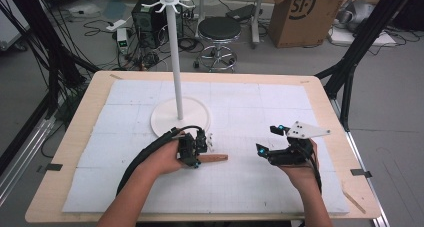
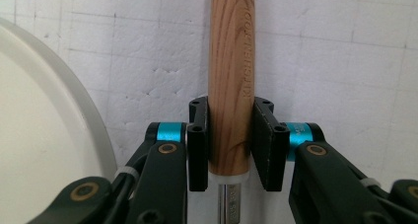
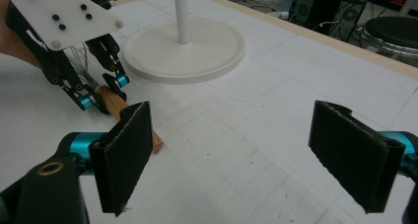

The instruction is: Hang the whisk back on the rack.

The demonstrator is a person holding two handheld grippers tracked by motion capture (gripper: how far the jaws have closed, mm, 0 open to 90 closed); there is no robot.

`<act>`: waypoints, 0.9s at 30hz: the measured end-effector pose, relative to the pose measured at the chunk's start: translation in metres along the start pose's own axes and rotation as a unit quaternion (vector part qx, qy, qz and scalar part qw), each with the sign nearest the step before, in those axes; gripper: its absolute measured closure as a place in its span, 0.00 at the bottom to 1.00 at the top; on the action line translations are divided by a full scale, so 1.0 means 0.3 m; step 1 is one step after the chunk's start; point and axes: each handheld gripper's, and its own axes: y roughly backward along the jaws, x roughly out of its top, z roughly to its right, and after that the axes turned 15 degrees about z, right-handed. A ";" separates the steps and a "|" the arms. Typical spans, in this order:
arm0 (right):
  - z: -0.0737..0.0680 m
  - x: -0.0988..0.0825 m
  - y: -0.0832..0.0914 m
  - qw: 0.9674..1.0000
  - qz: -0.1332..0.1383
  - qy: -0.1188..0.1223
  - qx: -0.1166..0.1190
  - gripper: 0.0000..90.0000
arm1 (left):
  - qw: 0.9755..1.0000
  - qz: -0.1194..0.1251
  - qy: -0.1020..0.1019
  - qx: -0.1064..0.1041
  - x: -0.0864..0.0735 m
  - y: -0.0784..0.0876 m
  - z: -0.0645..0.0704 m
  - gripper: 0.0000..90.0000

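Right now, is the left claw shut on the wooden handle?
Yes, shut: the left claw has both pads pressed against the wooden handle, which lies flat on the white mat.

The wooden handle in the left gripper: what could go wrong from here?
1. The left gripper holds the handle near its metal end, so the long free part may tip or swing when lifted.
2. The stand base lies close beside the grip; the tool could knock it.
3. The right gripper is open and apart, giving no support.
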 end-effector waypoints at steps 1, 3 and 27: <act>0.000 0.001 0.002 1.000 -0.001 -0.002 0.000 0.18 | 1.000 -0.002 -0.002 0.001 0.001 0.002 0.001 0.79; 0.002 0.001 0.003 1.000 0.000 -0.001 -0.001 0.18 | 1.000 0.003 0.005 0.001 -0.003 0.005 0.003 0.79; -0.007 0.004 -0.010 1.000 -0.003 -0.005 0.009 0.18 | 0.964 0.253 0.078 0.002 -0.081 0.341 -0.014 0.79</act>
